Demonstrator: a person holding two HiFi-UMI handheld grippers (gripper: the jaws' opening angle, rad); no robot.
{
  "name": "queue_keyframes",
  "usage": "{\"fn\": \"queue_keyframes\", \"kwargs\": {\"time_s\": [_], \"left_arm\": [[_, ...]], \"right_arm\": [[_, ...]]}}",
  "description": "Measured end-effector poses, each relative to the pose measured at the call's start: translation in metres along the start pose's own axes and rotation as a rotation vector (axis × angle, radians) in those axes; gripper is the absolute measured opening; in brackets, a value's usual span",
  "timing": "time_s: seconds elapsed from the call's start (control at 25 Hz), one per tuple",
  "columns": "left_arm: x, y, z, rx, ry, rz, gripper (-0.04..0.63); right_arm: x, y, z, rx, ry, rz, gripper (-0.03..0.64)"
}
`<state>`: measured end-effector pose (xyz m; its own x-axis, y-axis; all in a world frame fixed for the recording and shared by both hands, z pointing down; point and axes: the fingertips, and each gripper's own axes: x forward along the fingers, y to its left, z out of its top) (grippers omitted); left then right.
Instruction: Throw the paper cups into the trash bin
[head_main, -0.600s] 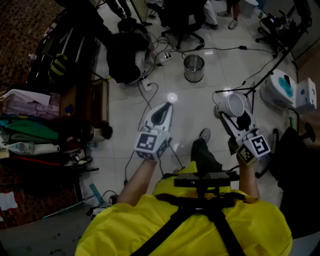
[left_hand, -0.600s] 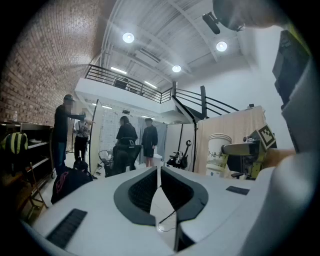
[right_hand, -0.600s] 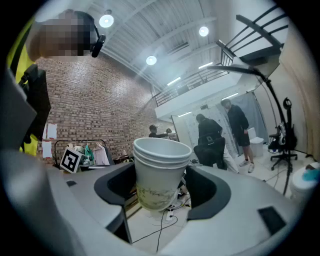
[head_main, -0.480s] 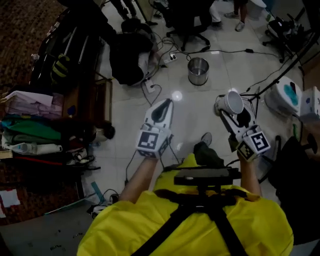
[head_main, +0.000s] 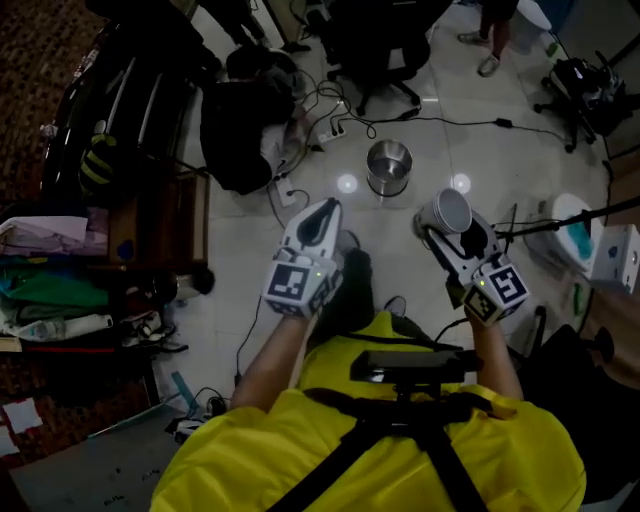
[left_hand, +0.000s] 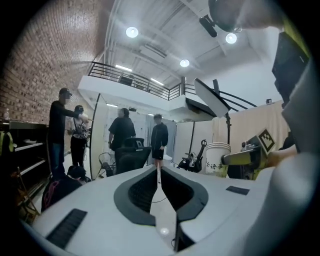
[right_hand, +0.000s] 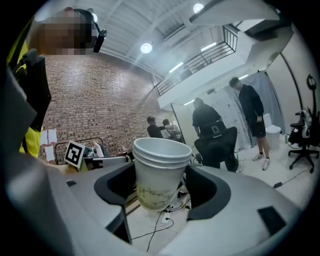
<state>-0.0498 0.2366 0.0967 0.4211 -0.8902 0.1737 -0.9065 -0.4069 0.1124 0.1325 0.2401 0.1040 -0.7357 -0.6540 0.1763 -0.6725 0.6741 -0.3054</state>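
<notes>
A stack of white paper cups (head_main: 451, 209) sits between the jaws of my right gripper (head_main: 456, 228), which is shut on it. In the right gripper view the cups (right_hand: 159, 172) stand upright, mouth up, pinched on both sides by the dark pads. A round metal trash bin (head_main: 389, 166) stands on the pale floor just ahead, between the two grippers. My left gripper (head_main: 320, 220) is shut with nothing in it, its jaws (left_hand: 159, 175) meeting in a thin slit. The left gripper view catches the cups (left_hand: 218, 159) off to the right.
A black office chair (head_main: 372, 40) and a dark bag (head_main: 238, 120) lie beyond the bin, with cables across the floor. Cluttered shelves (head_main: 60, 270) line the left. Stands and a white box (head_main: 585, 230) crowd the right. Several people (left_hand: 121, 134) stand farther off.
The person has stepped forward. The trash bin now lies closer to both grippers, nearly between them. The right gripper still holds the cups.
</notes>
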Motion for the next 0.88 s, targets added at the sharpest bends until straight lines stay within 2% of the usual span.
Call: {"fn": "queue_keyframes", "kwargs": {"time_s": [0.2, 0.36, 0.48, 0.6, 0.76, 0.88], "left_arm": [[0.102, 0.055, -0.01, -0.004, -0.012, -0.052, 0.026], [0.187, 0.102, -0.024, 0.009, 0.013, -0.094, 0.026], [0.248, 0.129, -0.055, 0.032, 0.049, -0.122, 0.026], [0.299, 0.153, -0.11, 0.015, 0.097, -0.119, 0.026], [0.357, 0.181, -0.218, -0.034, 0.172, -0.084, 0.026], [0.39, 0.201, -0.303, -0.078, 0.21, -0.044, 0.026]], "right_arm": [[0.077, -0.07, -0.001, 0.017, 0.057, -0.061, 0.328], [0.147, -0.134, -0.003, 0.039, 0.084, -0.087, 0.328], [0.199, -0.189, -0.03, 0.06, 0.136, -0.094, 0.328], [0.251, -0.246, -0.105, 0.068, 0.253, -0.094, 0.328], [0.322, -0.345, -0.265, 0.105, 0.442, -0.126, 0.328], [0.383, -0.411, -0.39, 0.069, 0.584, -0.145, 0.328]]}}
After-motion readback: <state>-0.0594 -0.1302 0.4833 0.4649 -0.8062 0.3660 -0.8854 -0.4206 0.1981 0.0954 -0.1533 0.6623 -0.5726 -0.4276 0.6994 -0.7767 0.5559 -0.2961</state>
